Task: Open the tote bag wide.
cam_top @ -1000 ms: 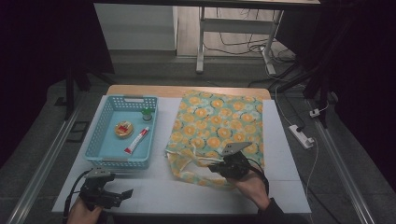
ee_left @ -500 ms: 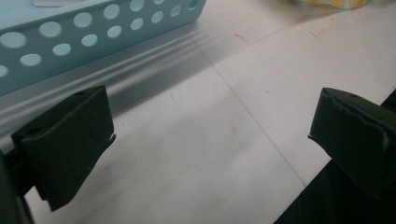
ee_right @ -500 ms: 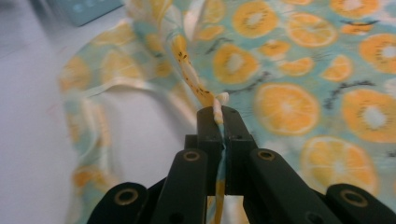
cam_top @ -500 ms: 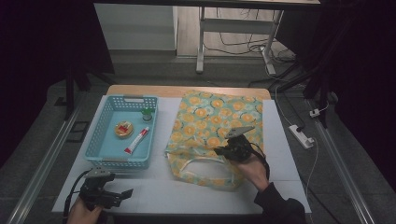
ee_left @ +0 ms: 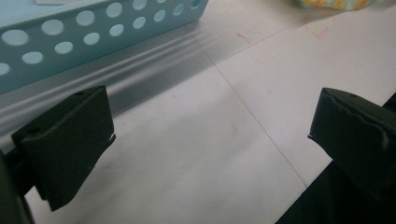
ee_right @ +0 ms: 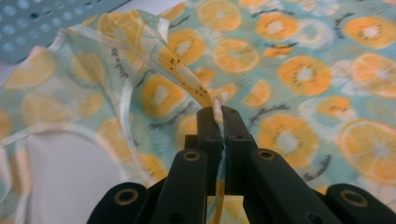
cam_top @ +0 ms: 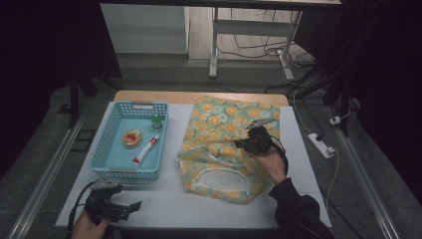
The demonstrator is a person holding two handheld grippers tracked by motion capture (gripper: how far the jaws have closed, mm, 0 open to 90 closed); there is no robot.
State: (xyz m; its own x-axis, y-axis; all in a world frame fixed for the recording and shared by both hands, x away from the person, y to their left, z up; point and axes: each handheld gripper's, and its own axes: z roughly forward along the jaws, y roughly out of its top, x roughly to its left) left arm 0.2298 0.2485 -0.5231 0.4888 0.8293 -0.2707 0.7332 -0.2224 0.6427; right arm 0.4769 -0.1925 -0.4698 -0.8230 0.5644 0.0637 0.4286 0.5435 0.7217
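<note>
A fabric bag (cam_top: 224,124) printed with orange slices lies on the white table, right of centre. My right gripper (cam_top: 249,142) is shut on the bag's top layer (ee_right: 187,77) near its handle edge and holds it lifted, so the mouth (cam_top: 221,178) gapes toward the near side. In the right gripper view the jaws pinch a cream-edged fold of the cloth. My left gripper (cam_top: 130,206) rests low at the near left of the table, open, with bare table between its fingers (ee_left: 70,140).
A light blue perforated basket (cam_top: 112,169) stands left of the bag and holds a round tin (cam_top: 132,138), a red-and-white tube (cam_top: 145,150) and a small green-capped bottle (cam_top: 157,122). A power strip (cam_top: 321,144) lies off the table's right side.
My right gripper has moved away from the near edge and upward with the bag's top layer, opening the mouth wider. The left gripper has stayed put.
</note>
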